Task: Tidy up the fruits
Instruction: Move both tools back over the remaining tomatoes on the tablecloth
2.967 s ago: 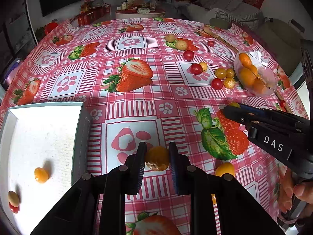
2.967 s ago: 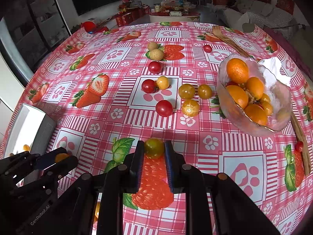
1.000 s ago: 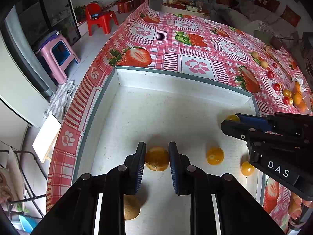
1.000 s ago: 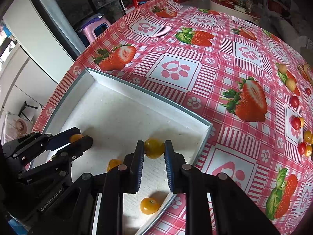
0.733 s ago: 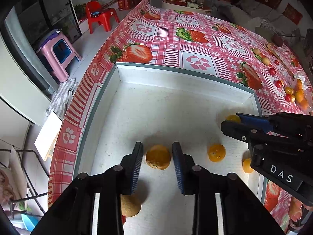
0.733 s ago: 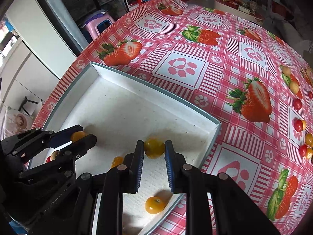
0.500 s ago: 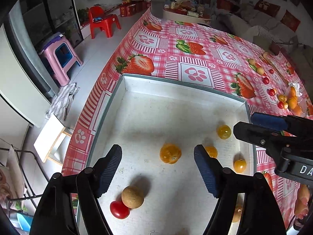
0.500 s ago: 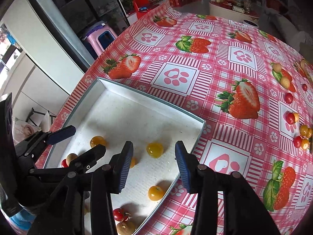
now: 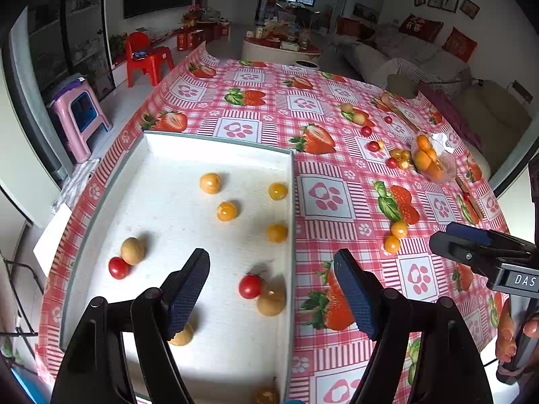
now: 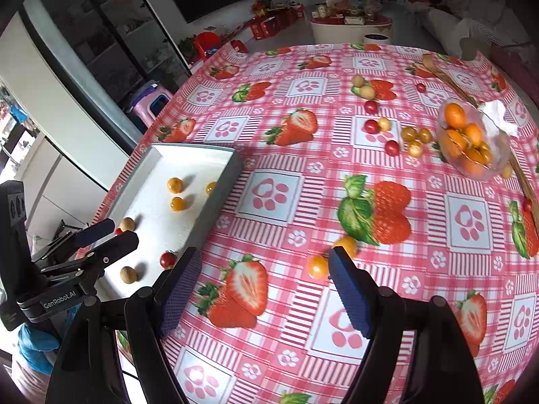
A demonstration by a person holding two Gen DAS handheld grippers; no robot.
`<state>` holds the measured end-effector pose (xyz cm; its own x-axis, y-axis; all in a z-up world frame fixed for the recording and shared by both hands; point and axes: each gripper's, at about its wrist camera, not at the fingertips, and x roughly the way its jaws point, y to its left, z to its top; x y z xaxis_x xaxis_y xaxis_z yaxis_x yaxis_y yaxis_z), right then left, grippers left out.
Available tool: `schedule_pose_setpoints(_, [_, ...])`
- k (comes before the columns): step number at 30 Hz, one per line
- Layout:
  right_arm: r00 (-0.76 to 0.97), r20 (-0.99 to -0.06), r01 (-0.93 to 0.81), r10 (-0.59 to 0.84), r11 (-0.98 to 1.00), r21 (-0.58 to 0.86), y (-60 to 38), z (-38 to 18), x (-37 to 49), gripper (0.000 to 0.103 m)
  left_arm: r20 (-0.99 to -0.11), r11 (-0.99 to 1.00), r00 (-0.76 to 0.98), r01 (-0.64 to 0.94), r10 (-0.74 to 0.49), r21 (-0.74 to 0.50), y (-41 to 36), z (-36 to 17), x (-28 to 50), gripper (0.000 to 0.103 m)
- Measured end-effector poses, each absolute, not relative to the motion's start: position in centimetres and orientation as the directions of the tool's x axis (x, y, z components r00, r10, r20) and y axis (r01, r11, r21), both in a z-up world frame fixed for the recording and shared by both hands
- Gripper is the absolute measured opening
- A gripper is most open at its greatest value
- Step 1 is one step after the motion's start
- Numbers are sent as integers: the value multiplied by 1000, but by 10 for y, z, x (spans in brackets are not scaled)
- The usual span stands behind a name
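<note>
Both my left tongs (image 9: 271, 289) and right tongs (image 10: 264, 286) gape wide and hold nothing above the table, small yellow and red fruits (image 9: 226, 211) lying loose in the white tray (image 9: 215, 143).

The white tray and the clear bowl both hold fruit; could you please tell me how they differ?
The white tray is rectangular, opaque and shallow; the clear bowl is rounded and see-through. In the tray the small yellow, red and tan fruits lie scattered apart; in the bowl the orange fruits are piled together. Both rest on the strawberry tablecloth.
</note>
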<state>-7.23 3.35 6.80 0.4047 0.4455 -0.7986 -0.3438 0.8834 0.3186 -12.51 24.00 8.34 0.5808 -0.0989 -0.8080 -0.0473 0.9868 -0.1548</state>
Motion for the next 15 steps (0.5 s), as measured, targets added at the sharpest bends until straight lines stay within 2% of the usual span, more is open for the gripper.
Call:
schedule_pose_setpoints(4, [426,-824,-269,373,922,279,-19,57,-86,81,-827,978,532,14,-183,-208,194,70,-128,77])
schedule_pose_setpoints(12, [441,-827,-198,348,937,288,-70,46,-91,81,-848,996,522,49,-93,-78,131,49,-119,77])
schedule_pose_setpoints(15, [438,-824,-209,359,932,296,-70,42,-85,81,-847,995,523,47,-96,-84,124,44,-111,77])
